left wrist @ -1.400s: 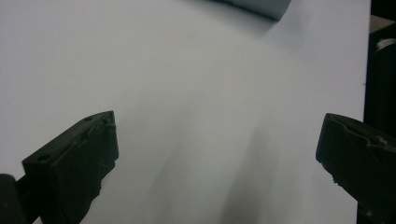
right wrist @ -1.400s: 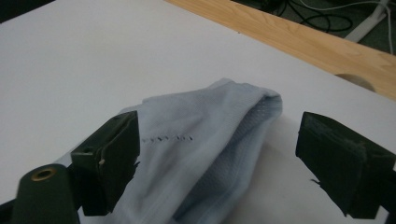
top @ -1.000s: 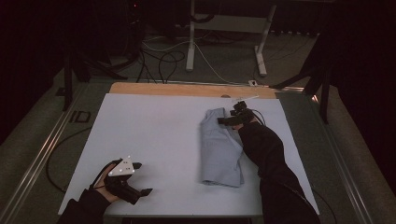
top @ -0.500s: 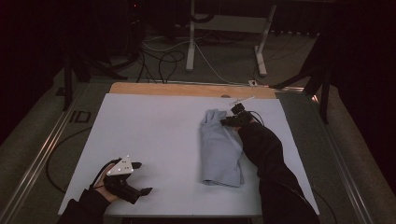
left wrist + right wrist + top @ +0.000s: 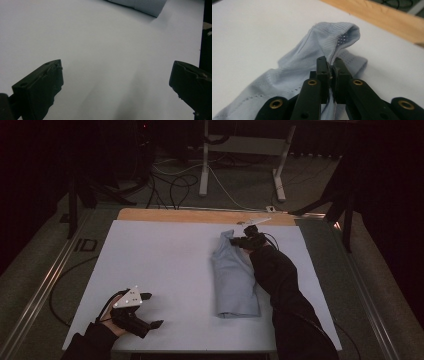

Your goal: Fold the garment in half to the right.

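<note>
Right gripper view, fingers [image 5: 331,65] pinched on cloth [image 5: 332,42] hem, just closed

We see a pale blue ribbed garment [image 5: 235,277], folded into a long narrow strip, lying flat on the right half of our white desk [image 5: 160,270], its far ribbed edge [image 5: 337,41] pinched up off the surface into a small peak, fine perforated rows across the knit
</note>
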